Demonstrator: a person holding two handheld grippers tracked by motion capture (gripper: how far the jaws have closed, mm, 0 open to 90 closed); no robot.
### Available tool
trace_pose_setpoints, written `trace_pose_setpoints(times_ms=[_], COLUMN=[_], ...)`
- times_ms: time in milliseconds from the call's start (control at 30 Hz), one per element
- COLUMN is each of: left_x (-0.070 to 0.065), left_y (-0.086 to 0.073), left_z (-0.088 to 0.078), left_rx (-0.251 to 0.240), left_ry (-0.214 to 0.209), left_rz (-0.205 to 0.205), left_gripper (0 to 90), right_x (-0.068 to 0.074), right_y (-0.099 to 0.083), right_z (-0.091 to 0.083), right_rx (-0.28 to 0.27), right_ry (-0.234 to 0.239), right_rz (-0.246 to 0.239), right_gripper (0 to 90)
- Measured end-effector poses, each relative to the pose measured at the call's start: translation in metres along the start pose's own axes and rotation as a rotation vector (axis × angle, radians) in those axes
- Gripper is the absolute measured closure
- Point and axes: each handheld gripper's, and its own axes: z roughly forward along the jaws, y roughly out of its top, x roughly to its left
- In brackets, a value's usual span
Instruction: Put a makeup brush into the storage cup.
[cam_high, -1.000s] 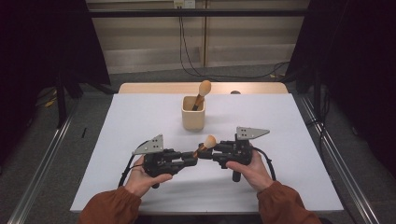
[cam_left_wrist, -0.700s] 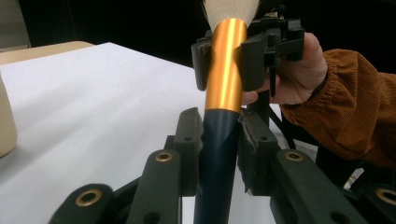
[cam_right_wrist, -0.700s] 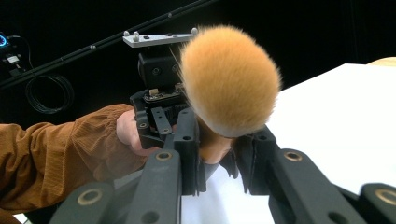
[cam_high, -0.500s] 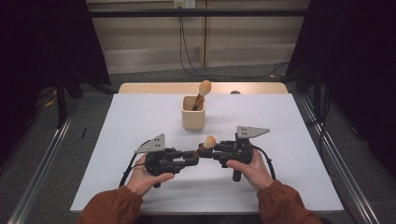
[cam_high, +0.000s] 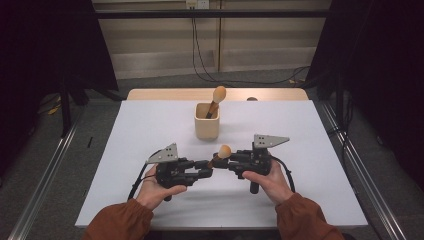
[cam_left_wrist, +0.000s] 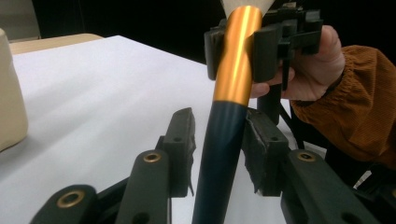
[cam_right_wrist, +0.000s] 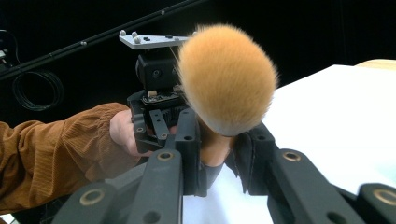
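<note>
- The jaws of our left gripper (cam_high: 204, 170) have just been opening: in the left gripper view the dark handle of the makeup brush (cam_left_wrist: 226, 135) stands between the two pads, with a sliver of daylight on the left pad's side, where a second ago they were clamped on it.
- The jaws of our right gripper (cam_high: 231, 161) are closed on the brush's gold ferrule; the left gripper view shows them pinching it across from us, and the right gripper view has the orange bristle head (cam_right_wrist: 227, 77) puffing up just above them.
- So the brush hangs in mid-air over the white table (cam_high: 320, 165), between our two grippers, near our edge of the table, head tilted up and toward the back.
- Neither hand has shifted since the earlier pictures; the only change is in the left grip.
- We read this as a hand-over from left to right, nearly done: the right gripper now carries the brush alone.
- The beige holder (cam_high: 207, 121) sits mid-table, well apart, with another brush (cam_high: 216, 98) leaning in it; that looks the likely destination.
- Next, we judge, the left gripper should back off along the handle without nudging it.
</note>
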Motion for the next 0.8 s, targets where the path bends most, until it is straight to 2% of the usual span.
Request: trace_pose_setpoints(times_ms=[167,267,467,800], left_x=[0.000,-0.001,-0.001,-0.003], left_y=[-0.001,-0.001,-0.001,-0.002], left_z=[0.001,0.001,0.000,-0.009], left_rx=[0.016,0.018,0.029,0.035], left_ry=[0.016,0.033,0.056,0.116], left_rz=[0.007,0.006,0.012,0.025], left_gripper=[58.3,52.1,46.9,36.4], right_x=[0.000,-0.001,-0.002,-0.001], right_y=[0.001,0.002,0.003,0.005], right_z=[-0.001,-0.003,-0.006,-0.010], right_rx=[0.004,0.005,0.012,0.073], right_ry=[-0.014,-0.027,-0.053,-0.113], right_rz=[-0.006,-0.008,-0.013,-0.035], right_gripper=[72.8,72.8,72.8,72.8])
